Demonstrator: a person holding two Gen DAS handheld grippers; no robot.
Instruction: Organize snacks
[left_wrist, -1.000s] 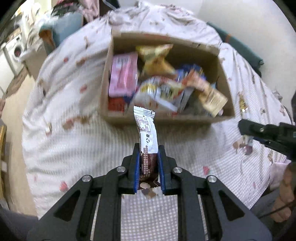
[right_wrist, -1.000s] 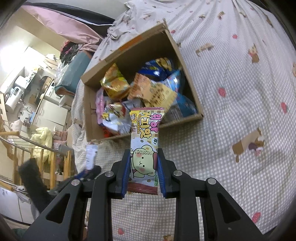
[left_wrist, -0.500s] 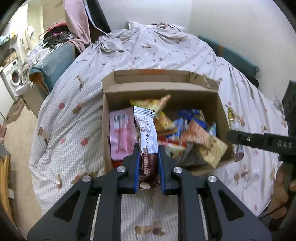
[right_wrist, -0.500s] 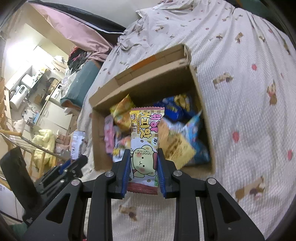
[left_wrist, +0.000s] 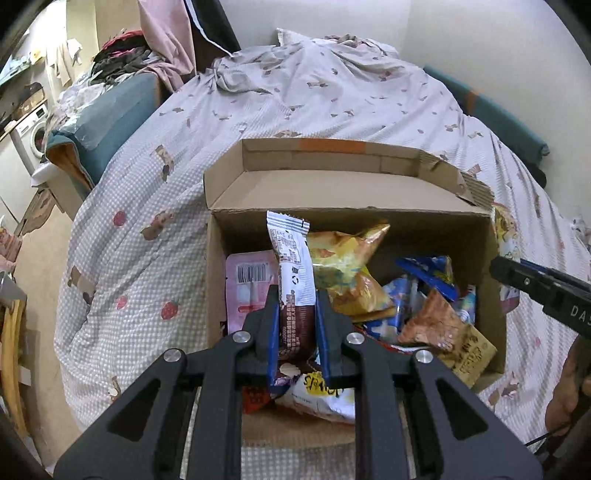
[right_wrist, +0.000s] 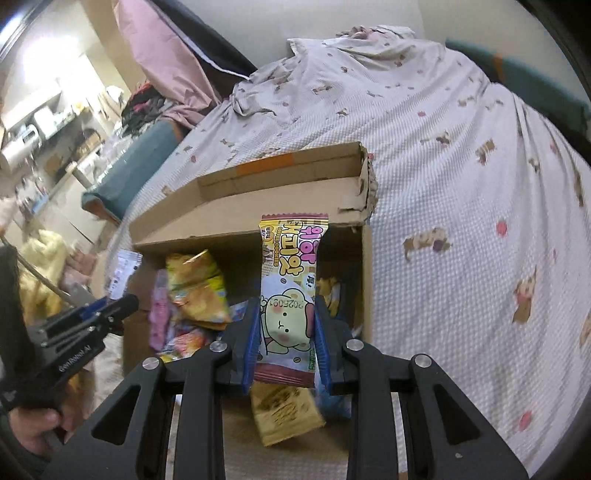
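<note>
An open cardboard box (left_wrist: 369, 199) (right_wrist: 236, 225) with several snack packets inside sits on a bed. My left gripper (left_wrist: 296, 332) is shut on a slim brown-and-white snack bar (left_wrist: 291, 266), held upright over the box's near left part. My right gripper (right_wrist: 286, 336) is shut on a pink-and-yellow cookie packet (right_wrist: 290, 280) with a cartoon bear, upright above the box's right half. Each gripper shows at the edge of the other's view, the right gripper (left_wrist: 543, 291) and the left gripper (right_wrist: 88, 317).
The bed's checked quilt (left_wrist: 332, 96) surrounds the box. In the box lie a pink packet (left_wrist: 249, 288), a yellow bag (left_wrist: 343, 258) and blue packets (left_wrist: 424, 273). A teal cushion (left_wrist: 107, 118) and piled clothes stand at the far left. Floor and a washing machine (left_wrist: 33, 136) lie beyond.
Both grippers have travelled forward from in front of the box to over its opening, each still holding its packet. The right wrist has rolled, so the box looks more level.
</note>
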